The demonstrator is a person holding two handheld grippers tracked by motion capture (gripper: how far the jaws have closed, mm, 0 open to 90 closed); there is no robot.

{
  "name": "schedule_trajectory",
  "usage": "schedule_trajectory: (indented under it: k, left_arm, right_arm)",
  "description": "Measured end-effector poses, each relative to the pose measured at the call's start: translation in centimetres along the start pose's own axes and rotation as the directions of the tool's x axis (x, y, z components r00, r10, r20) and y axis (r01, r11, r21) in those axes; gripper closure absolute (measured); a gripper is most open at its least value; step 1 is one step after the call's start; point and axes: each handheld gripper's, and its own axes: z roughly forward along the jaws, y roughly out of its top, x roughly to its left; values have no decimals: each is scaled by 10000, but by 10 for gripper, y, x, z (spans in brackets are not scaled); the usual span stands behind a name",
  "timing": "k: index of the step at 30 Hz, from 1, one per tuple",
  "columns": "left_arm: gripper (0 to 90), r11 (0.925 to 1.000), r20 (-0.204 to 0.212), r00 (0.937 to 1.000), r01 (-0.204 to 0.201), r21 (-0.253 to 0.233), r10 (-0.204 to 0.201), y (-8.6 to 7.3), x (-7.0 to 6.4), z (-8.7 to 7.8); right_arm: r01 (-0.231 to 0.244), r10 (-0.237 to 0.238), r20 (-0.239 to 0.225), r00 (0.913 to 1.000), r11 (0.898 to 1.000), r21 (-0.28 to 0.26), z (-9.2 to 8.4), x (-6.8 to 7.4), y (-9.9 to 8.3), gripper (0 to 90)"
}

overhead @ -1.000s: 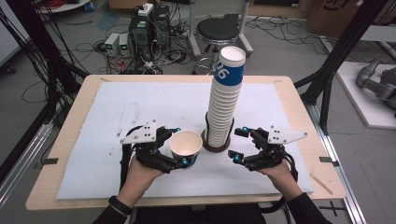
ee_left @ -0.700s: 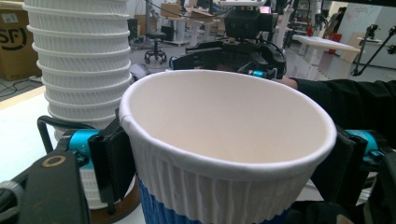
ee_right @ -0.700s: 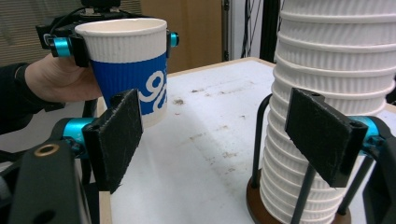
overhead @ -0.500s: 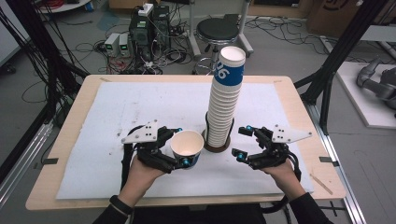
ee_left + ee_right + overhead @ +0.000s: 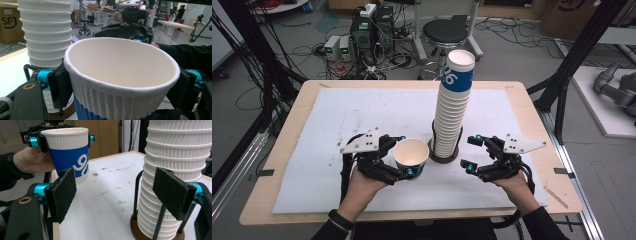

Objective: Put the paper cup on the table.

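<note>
the ribbed matt paper cup [image 5: 120, 82] is showing a smooth inside; the stack's [image 5: 175, 170] round base [image 5: 140, 233] is looking like dark wood.

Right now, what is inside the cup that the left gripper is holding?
Nothing that I can see: the cup shows bare white walls inside. Its rim hides the very bottom, so I cannot tell what lies there. The left gripper clamps its sides.

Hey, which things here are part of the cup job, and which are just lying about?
In the job:
- paper cup, clamped in the left gripper
- cup stack in its holder
- right gripper, open and holding nothing

Lying about:
- stool
- electronic boxes and cables on the floor
- cardboard box
</note>
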Motion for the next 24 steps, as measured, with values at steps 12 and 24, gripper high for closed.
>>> schedule_trajectory:
  k: [12, 24]
  left_arm:
    - [214, 9999, -196, 9998, -58, -118, 56, 4, 3, -7]
    - [214, 9996, -779, 9970, -49, -267, 28, 6, 15, -23]
  right_arm:
    - [-24, 24, 36, 10000, 10000, 5, -1, 0, 0, 197]
    - [-16, 15, 107, 9999, 10000, 46, -3, -2, 1, 197]
